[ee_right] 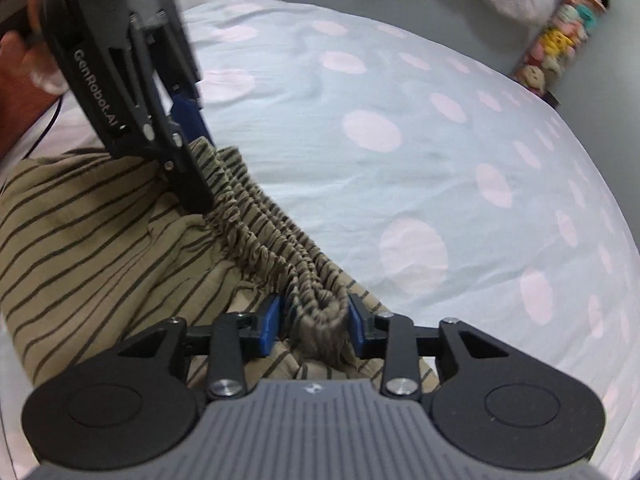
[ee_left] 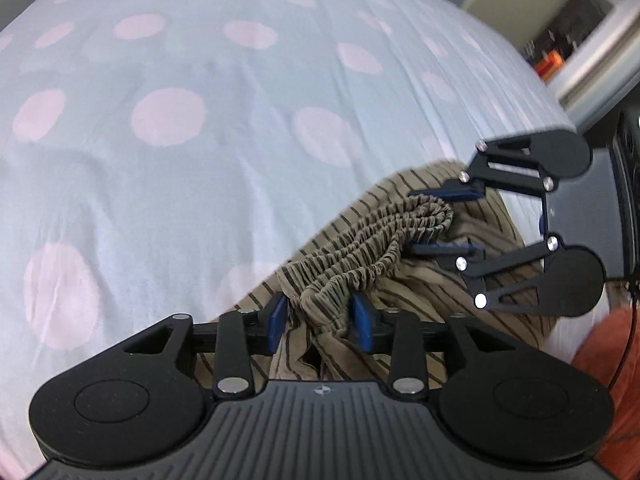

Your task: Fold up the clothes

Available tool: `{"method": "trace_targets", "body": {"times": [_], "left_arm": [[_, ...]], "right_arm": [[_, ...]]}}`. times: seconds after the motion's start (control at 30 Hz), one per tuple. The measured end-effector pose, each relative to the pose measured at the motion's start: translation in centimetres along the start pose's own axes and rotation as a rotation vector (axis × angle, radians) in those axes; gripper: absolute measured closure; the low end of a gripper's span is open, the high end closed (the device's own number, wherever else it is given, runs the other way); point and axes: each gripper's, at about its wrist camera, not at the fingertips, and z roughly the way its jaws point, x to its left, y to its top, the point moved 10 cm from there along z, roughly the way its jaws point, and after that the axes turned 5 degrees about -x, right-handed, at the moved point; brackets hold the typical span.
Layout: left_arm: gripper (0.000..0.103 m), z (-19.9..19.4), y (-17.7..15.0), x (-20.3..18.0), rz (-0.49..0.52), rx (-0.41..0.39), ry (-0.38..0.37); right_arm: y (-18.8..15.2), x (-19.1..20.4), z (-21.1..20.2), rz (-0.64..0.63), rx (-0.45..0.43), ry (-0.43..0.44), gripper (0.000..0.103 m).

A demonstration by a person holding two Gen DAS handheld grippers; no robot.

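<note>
Waistband of ruched elastic [ee_left: 372,248], in olive-tan cloth crossed by thin dark stripes, runs taut as a short straight band between the two claws, and that line is what any coming move turns on: its long axis lies from one claw to the other, near the edge of the bed. The left gripper [ee_left: 320,316], black with blue pads, is pressed together on one bunched end of the band; the right gripper [ee_right: 314,316], of the same make, pinches the other end, where the gathered layers loop round on themselves. Each arm is equally at its own end, neither nearer the middle. Below the band the rest of the olive striped garment [ee_right: 80,232] hangs and pools in soft, thin, loosely creased cloth, partly resting on the pale blue bedsheet with large pink dots [ee_right: 400,184], which is lightly wrinkled and lies wide open beyond the band. By my judgement the garment is held up by its waist, several layers together; whether it is being spread out or is already doubled over, this moment cannot settle
</note>
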Motion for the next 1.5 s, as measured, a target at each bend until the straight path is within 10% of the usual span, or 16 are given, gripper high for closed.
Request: {"method": "trace_targets", "body": {"times": [0.37,0.8,1.1,1.5], "left_arm": [[0.050,-7.5,-2.4,-0.6,-0.113,-0.188,0.083],[0.050,-8.0,-12.0,-5.3,-0.123,-0.102,0.072],[0.094,-6.1,-13.8,-5.2,-0.110,-0.047,0.118],[0.101,-5.9,-14.9,-3.8,-0.069,0.018,0.225]], "right_arm": [[-0.9,-2.4,-5.9,0.332,-0.132,-0.099,0.040],[-9.4,1.9,-12.9,0.685,-0.165,-0.175,0.041],[-12.9,2.0,-11.7,0.799,-0.113,-0.186,0.098],[-13.3,-0.8,-11.1,0.725,-0.075,-0.323,0.101]]}}
